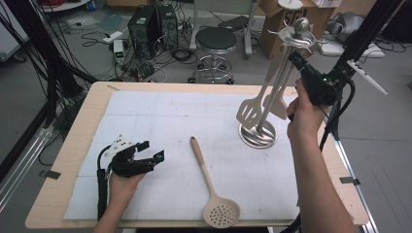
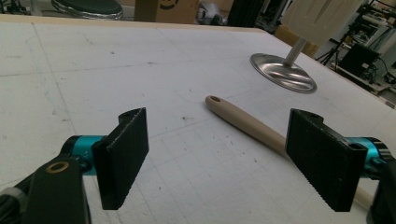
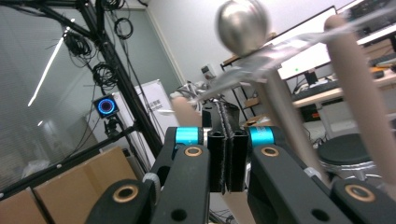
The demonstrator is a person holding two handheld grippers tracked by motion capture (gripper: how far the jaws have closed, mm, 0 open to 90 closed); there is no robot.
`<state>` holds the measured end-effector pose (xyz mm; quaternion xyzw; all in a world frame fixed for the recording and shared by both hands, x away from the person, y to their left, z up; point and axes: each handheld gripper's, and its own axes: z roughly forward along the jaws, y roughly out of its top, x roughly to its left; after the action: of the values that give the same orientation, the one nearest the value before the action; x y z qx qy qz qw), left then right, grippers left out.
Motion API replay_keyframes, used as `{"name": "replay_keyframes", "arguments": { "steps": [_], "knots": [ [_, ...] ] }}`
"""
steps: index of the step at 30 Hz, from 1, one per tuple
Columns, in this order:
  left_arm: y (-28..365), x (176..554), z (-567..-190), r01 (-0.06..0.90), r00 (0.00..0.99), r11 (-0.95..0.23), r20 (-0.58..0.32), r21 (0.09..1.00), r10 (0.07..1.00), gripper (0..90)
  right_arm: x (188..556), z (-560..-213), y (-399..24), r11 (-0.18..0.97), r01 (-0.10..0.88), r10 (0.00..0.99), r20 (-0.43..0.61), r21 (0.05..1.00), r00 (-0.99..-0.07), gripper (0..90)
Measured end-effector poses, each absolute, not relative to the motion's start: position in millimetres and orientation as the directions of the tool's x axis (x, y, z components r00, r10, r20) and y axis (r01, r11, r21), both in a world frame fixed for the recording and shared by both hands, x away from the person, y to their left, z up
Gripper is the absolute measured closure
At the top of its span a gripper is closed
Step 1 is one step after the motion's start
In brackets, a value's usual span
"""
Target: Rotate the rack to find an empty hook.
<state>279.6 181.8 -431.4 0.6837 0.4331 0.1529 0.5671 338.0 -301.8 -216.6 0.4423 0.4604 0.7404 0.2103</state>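
White mat bears a skimmer (image 1: 214, 196); left fingers (image 2: 224, 158) gape empty, right fingers (image 3: 227, 140) shut.

1. Beige skimmer spoon (image 1: 209, 184) with a round, hole-dotted head, lying near the table's front edge.
2. Shiny silver utensil stand (image 1: 258, 134), far right, carrying beige spatulas (image 1: 251, 109).
3. White, faintly gridded mat (image 1: 160, 121) on a pale wood table (image 1: 80, 126).

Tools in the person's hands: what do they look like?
Each tool is black, with two flat ribbed pads, shiny turquoise rings and brass-coloured screw holes. The left tool has a grey three-cornered plate and a black cable. The right tool shows a small green light. Both forearms are bare.
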Motion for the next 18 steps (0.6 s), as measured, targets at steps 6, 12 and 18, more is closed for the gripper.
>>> {"name": "replay_keyframes", "arguments": {
  "steps": [6, 12, 18],
  "knots": [
    [181.4, 279.6, -431.6, 0.423, 0.577, 0.019, -0.285, 0.906, 0.765, 22.2, 333.6, -223.2, -323.9, -0.519, 0.089, 0.723, 0.492, 0.85, -0.486, 90.0],
    [180.9, 279.7, -431.8, 0.423, 0.576, 0.017, -0.283, 0.906, 0.767, 22.1, 331.9, -215.2, -343.7, -0.555, 0.054, 0.719, 0.511, 0.83, -0.472, 90.0],
    [180.8, 279.6, -431.6, 0.423, 0.577, 0.016, -0.283, 0.906, 0.766, 22.1, 330.0, -205.5, -339.5, -0.516, 0.039, 0.741, 0.469, 0.856, -0.481, 90.0]
  ]
}}
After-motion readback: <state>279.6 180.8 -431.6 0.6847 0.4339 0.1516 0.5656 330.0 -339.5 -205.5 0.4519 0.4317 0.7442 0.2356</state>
